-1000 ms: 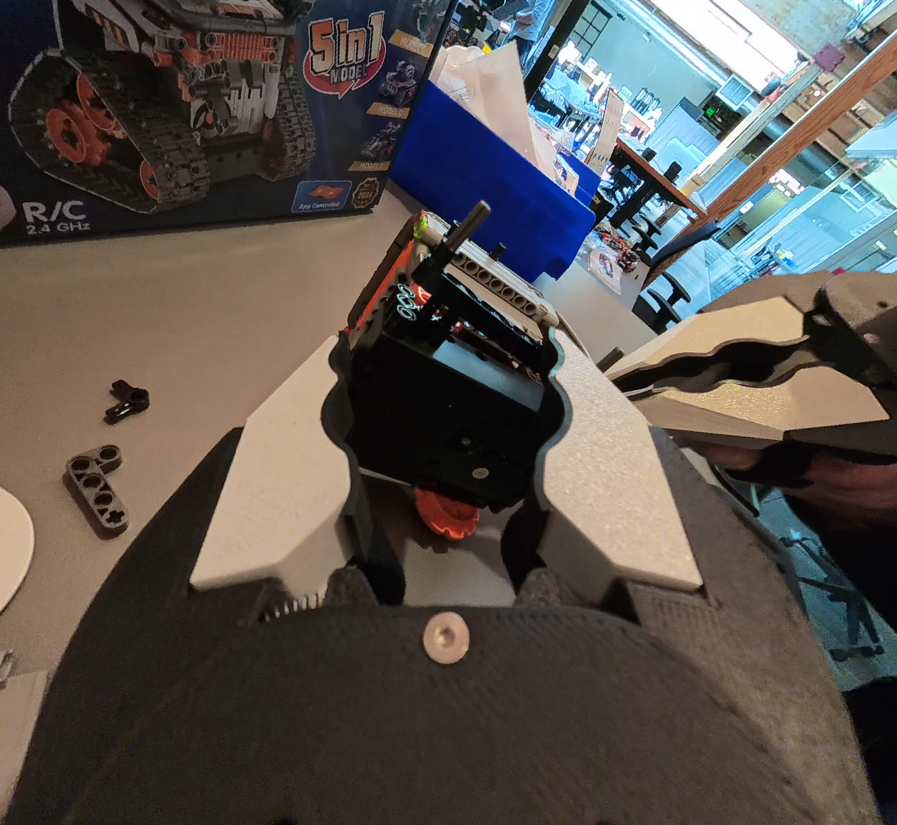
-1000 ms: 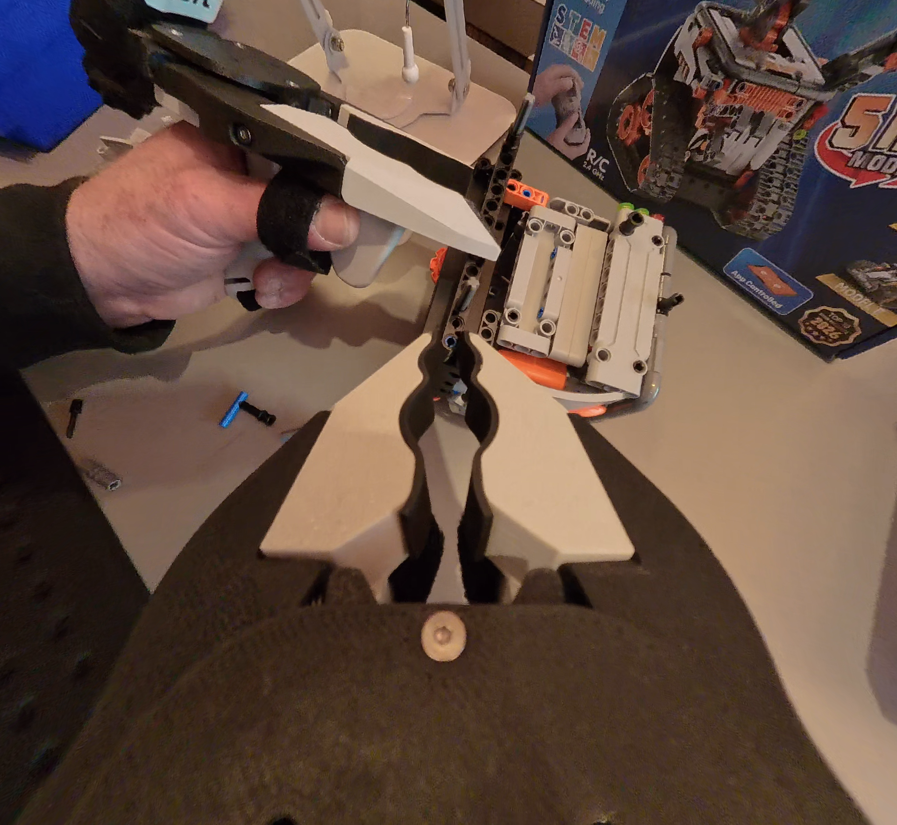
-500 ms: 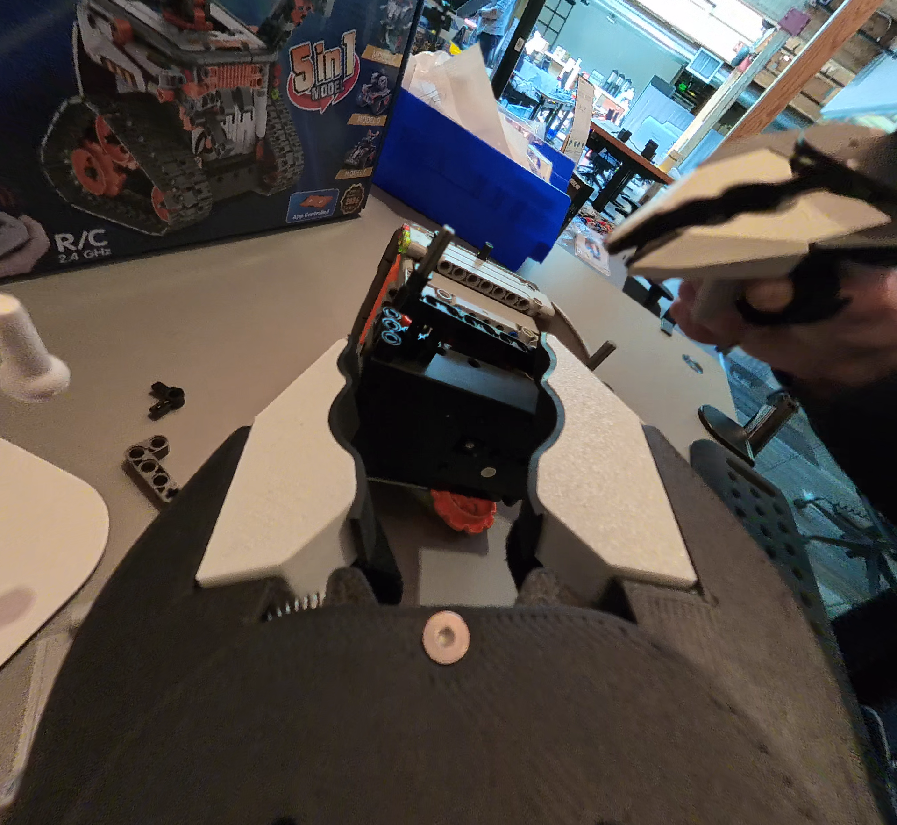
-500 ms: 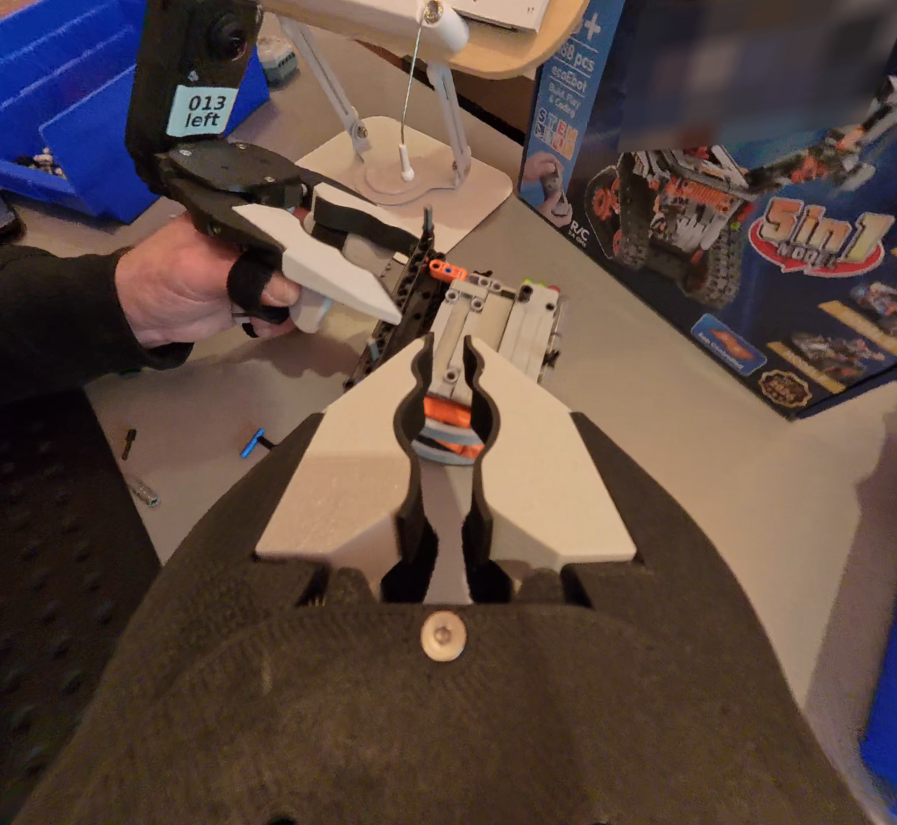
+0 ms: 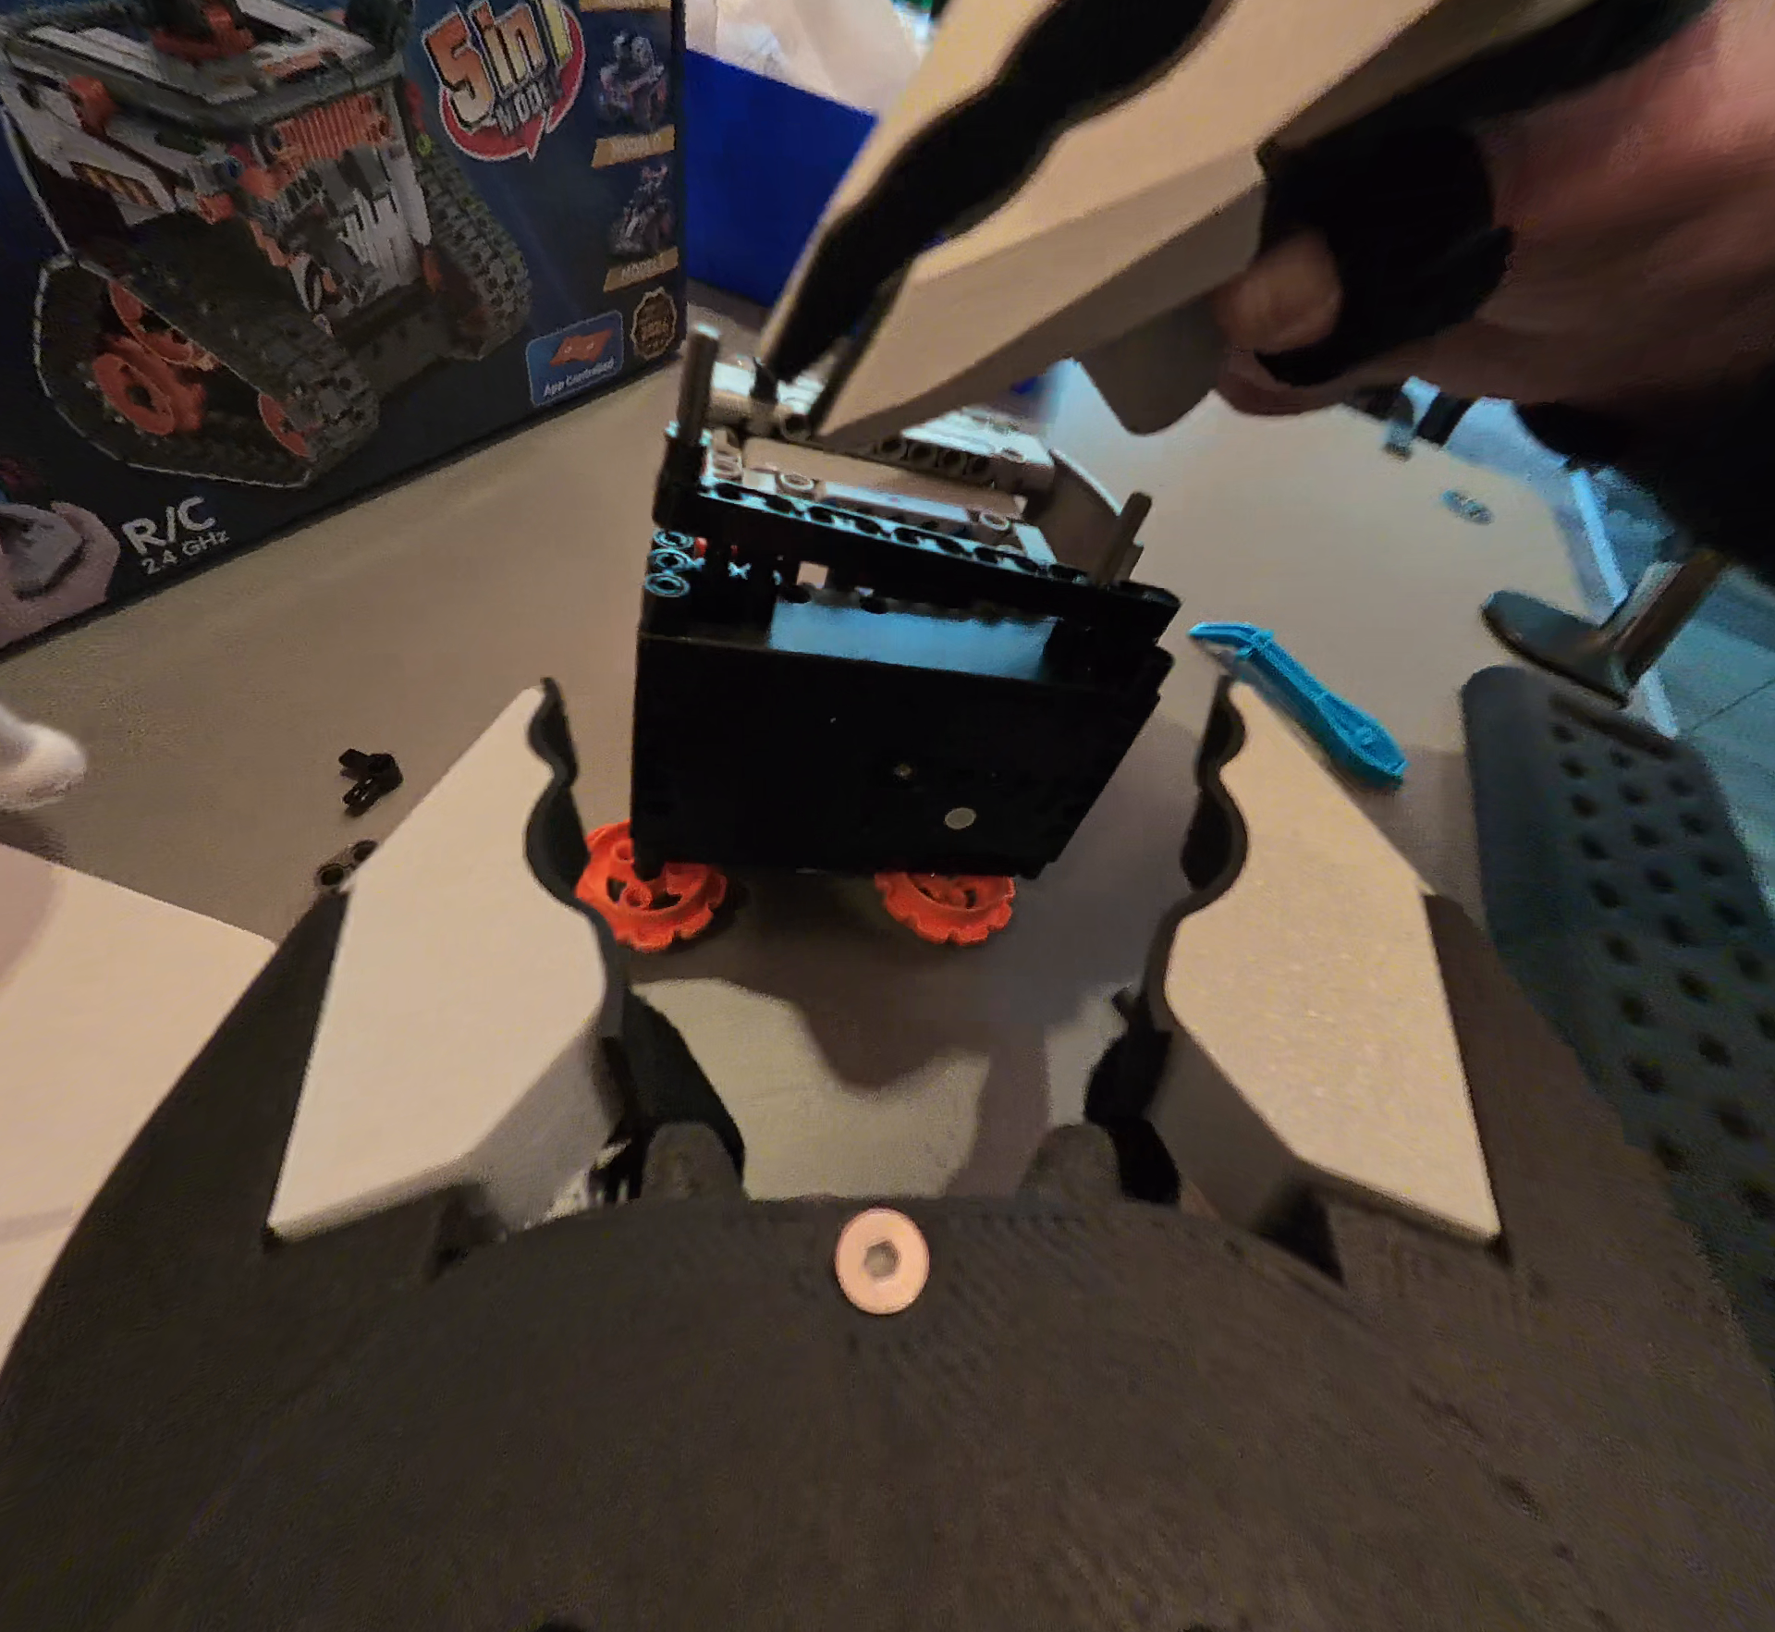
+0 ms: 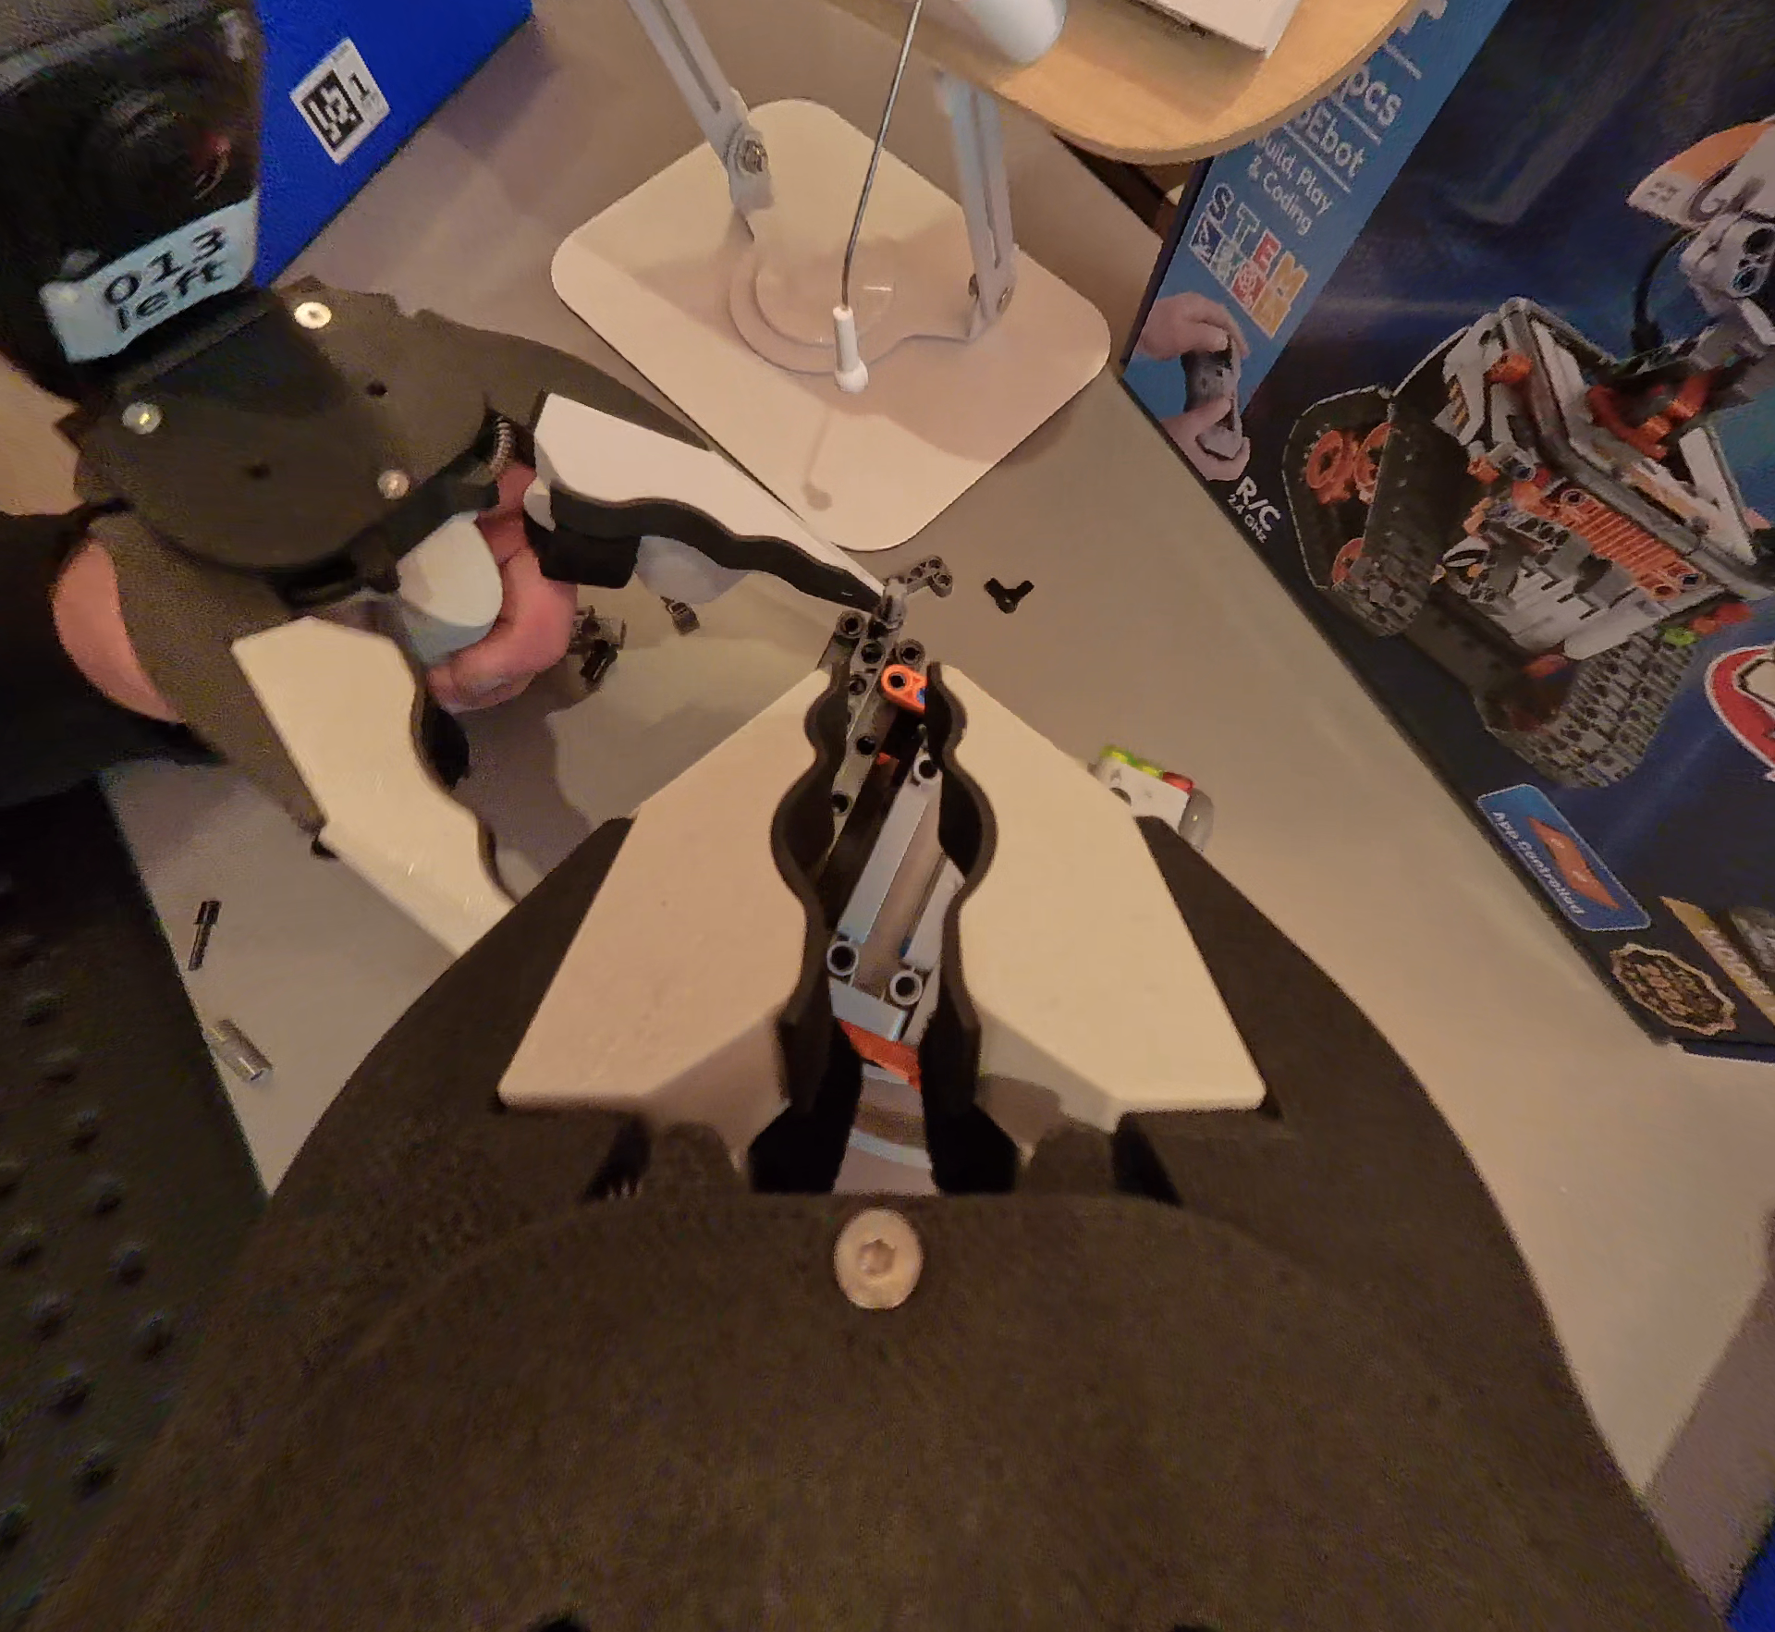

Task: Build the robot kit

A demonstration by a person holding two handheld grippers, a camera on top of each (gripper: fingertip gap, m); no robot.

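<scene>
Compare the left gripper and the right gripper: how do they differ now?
The left gripper has jaws wide open; the right gripper has them nearly closed. The left gripper flanks the brick model low at its sides; the right gripper reaches its top from above. Both point at that model.

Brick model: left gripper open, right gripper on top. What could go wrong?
The left gripper is open, clear of the brick model, so a push from the right gripper on top may tip it or roll it on its orange wheels. The blue tool beside it could get knocked.
</scene>
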